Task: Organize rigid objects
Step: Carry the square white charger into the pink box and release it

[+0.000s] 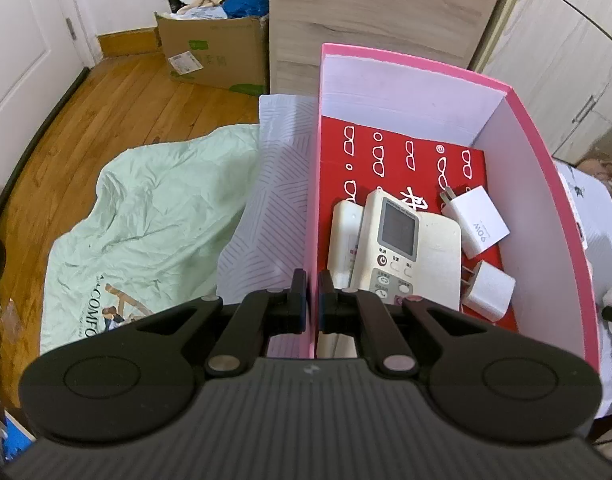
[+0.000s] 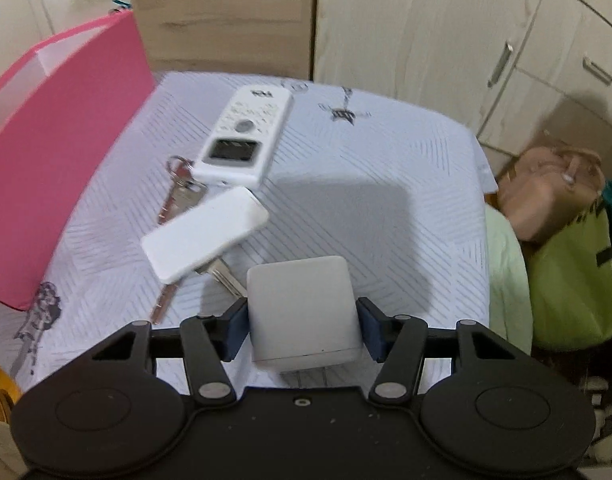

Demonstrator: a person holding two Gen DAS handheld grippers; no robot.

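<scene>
My left gripper (image 1: 312, 292) is shut on the left wall of the pink box (image 1: 313, 184). Inside the box lie a cream remote with a screen (image 1: 394, 244), a second cream remote (image 1: 343, 236) and two white plug adapters (image 1: 482, 222) (image 1: 489, 291) on a red sheet. My right gripper (image 2: 303, 320) is shut on a white charger cube (image 2: 304, 312), held above the patterned white cloth (image 2: 386, 184). On the cloth lie a white remote (image 2: 246, 136), a white flat card-like case (image 2: 204, 234) and keys (image 2: 178, 188). The pink box (image 2: 66, 152) stands at the left.
A green quilt (image 1: 146, 216) lies on the wooden floor (image 1: 106, 104) to the left. A cardboard box of clutter (image 1: 214, 52) stands beyond it. Wooden cabinets (image 2: 426, 20) rise behind. A brown bag (image 2: 546, 188) and a lime green bag (image 2: 570, 280) sit at the right.
</scene>
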